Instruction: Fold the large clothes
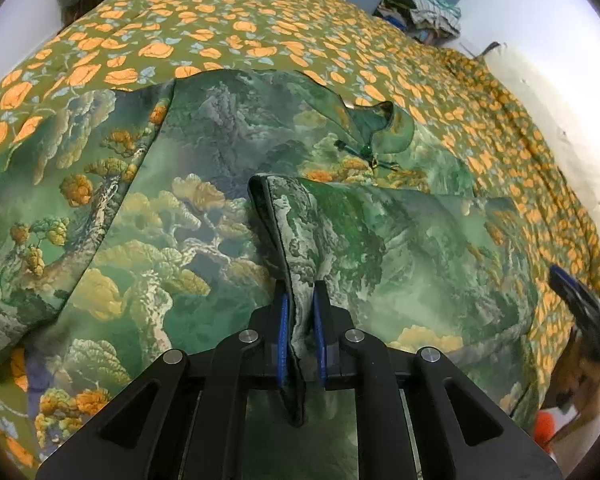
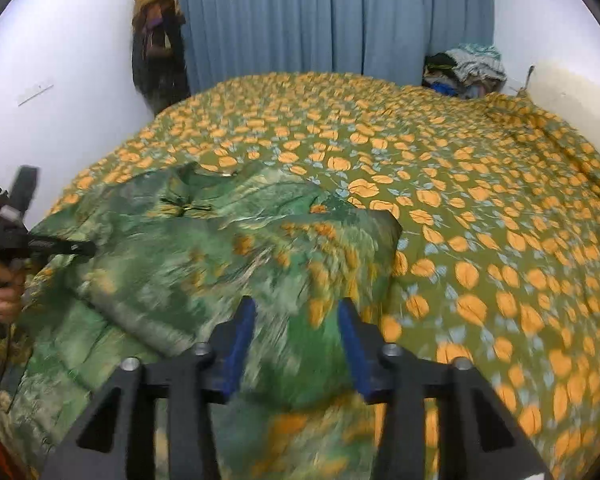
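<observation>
A large green garment [image 1: 204, 208] printed with trees and mountains lies spread on the bed. Its collar with a dark knot fastening [image 1: 364, 152] points to the far right. My left gripper [image 1: 300, 300] is shut on a dark-piped edge of the garment [image 1: 296, 240], which stands up in a fold between the blue pads. My right gripper [image 2: 296, 312] is open and hovers just above the garment's near right part [image 2: 260, 248], which shows blurred. The left gripper [image 2: 60, 246] also shows at the left edge of the right wrist view, and the right gripper [image 1: 580, 300] at the right edge of the left wrist view.
The bed cover [image 2: 480, 208] is olive with orange flowers and fills the area to the right and behind. A blue curtain [image 2: 320, 20] hangs at the back. A clothes pile [image 2: 468, 68] sits at the far right corner. Dark clothes [image 2: 156, 40] hang on the left wall.
</observation>
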The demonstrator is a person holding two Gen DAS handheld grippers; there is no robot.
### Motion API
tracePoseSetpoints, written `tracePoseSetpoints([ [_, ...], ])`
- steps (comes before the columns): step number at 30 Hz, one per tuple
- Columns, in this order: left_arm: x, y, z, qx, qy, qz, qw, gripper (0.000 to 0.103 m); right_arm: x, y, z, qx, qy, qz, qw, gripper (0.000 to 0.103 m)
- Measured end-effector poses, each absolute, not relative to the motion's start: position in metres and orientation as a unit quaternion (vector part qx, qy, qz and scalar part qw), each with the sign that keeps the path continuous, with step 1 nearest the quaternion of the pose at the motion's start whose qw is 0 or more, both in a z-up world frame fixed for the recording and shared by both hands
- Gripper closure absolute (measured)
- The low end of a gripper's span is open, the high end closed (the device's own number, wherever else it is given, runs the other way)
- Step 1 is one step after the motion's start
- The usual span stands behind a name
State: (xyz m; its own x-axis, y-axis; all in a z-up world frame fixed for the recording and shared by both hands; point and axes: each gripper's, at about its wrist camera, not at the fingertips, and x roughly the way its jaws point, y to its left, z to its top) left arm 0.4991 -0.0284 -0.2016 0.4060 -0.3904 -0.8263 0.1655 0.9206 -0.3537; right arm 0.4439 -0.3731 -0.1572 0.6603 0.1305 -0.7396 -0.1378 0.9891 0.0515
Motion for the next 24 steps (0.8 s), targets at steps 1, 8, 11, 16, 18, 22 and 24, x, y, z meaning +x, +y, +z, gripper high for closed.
tracePoseSetpoints([
  [1, 0.498, -0.028, -0.203, -0.106, 0.519, -0.166, 0.832, 0.092, 0.453, -0.373, -0.164, 0.005, 0.416, 0.078, 0.906, 0.063],
  [8, 0.495, -0.022, -0.224, -0.109, 0.523, -0.164, 0.829, 0.09, 0.468, -0.373, -0.229, 0.001, 0.484, 0.079, 0.871, 0.066],
  [11, 0.493, -0.022, -0.232, -0.109, 0.52, -0.163, 0.832, 0.09, 0.471, -0.373, -0.237, 0.003, 0.495, 0.079, 0.865, 0.066],
  [16, 0.492, -0.024, -0.234, -0.103, 0.515, -0.163, 0.835, 0.089, 0.487, -0.376, -0.214, 0.002, 0.505, 0.089, 0.859, 0.065],
  [18, 0.491, -0.024, -0.235, -0.105, 0.512, -0.163, 0.837, 0.088, 0.496, -0.383, -0.196, 0.015, 0.483, 0.083, 0.871, 0.065],
  [22, 0.487, -0.023, -0.239, -0.109, 0.506, -0.162, 0.84, 0.087, 0.533, -0.397, -0.189, 0.029, 0.462, 0.054, 0.885, 0.065],
  [24, 0.486, -0.022, -0.241, -0.111, 0.503, -0.163, 0.841, 0.087, 0.55, -0.401, -0.198, 0.038, 0.463, 0.04, 0.885, 0.065],
])
